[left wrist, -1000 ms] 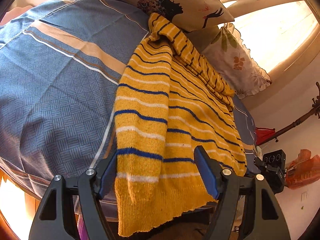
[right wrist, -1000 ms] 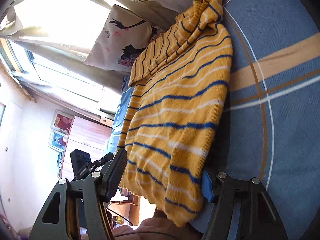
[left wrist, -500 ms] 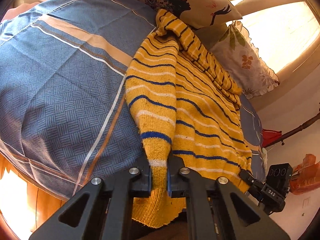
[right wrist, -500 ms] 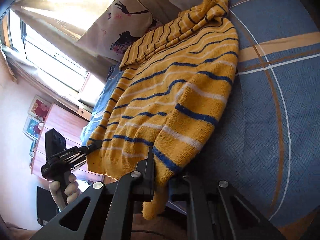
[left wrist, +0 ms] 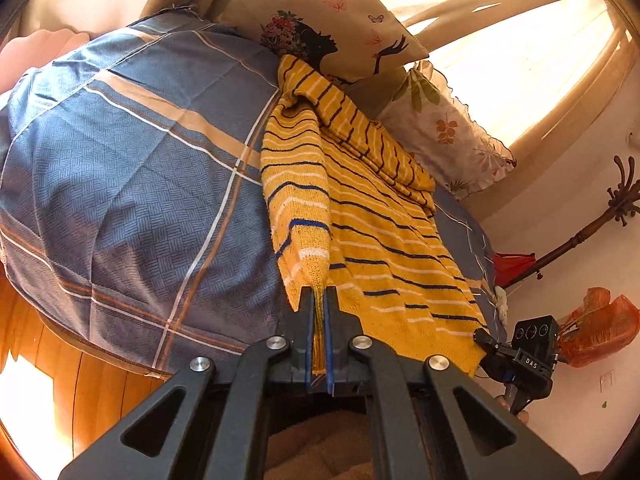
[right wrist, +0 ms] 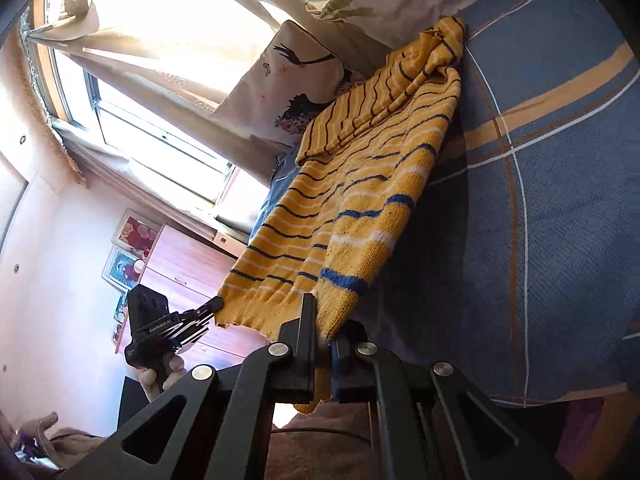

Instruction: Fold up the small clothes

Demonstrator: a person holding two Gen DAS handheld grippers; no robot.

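A yellow knit sweater (left wrist: 376, 216) with blue and white stripes lies on a blue checked bedspread (left wrist: 120, 168), a sleeve folded across its top. My left gripper (left wrist: 319, 300) is shut on one bottom corner of the hem and lifts it off the bed. My right gripper (right wrist: 324, 328) is shut on the other bottom corner of the sweater (right wrist: 360, 184), also raised. Each gripper shows in the other's view, the right gripper (left wrist: 486, 340) and the left gripper (right wrist: 214, 304), clamped at the hem's far corner.
Two pillows (left wrist: 340, 16) lean at the head of the bed under a bright curtained window (right wrist: 152, 128). The bedspread (right wrist: 560, 200) reaches the bed's edge above a wooden floor (left wrist: 60, 380). A wooden dresser (right wrist: 188, 264), a coat stand (left wrist: 592, 224) and an orange bag (left wrist: 600, 324) stand beside the bed.
Both grippers went from open around the hem to shut on its corners. They have since pulled back and lifted, so the lower sweater now hangs taut off the bedspread.
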